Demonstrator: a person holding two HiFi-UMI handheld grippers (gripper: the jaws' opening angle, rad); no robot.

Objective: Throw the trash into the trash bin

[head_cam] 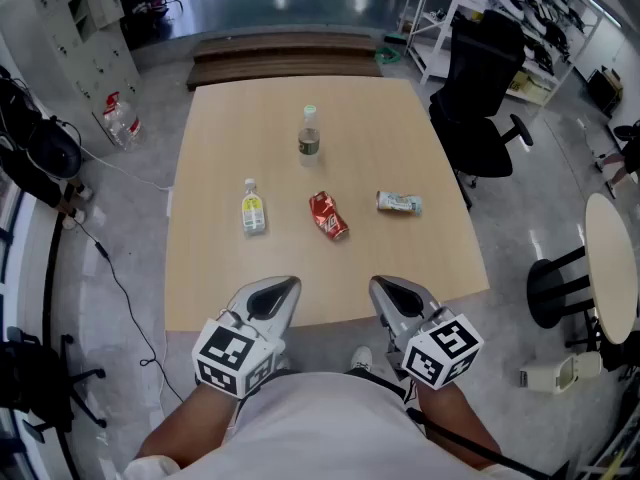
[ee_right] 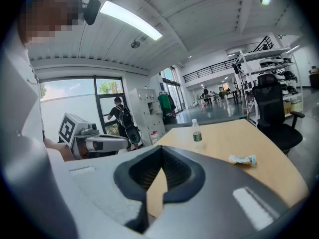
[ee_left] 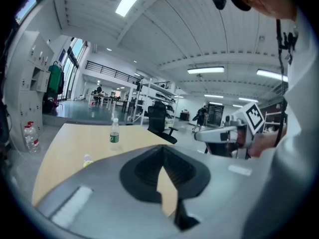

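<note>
upright bottle (head_cam: 309,134), lying bottle (head_cam: 252,206), crushed can (head_cam: 328,215), wrapper (head_cam: 399,203), wooden table (head_cam: 215,268)

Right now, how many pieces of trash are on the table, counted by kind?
Bottles: 2, the upright bottle and the lying bottle
Can: 1
Wrapper: 1
Total: 4

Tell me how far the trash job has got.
Done: nothing. The can, tall bottle, small bottle and wrapper all sit on the table. In hand: nothing; the left gripper and right gripper are shut, empty. Remaining: all four; no bin shows.
</note>
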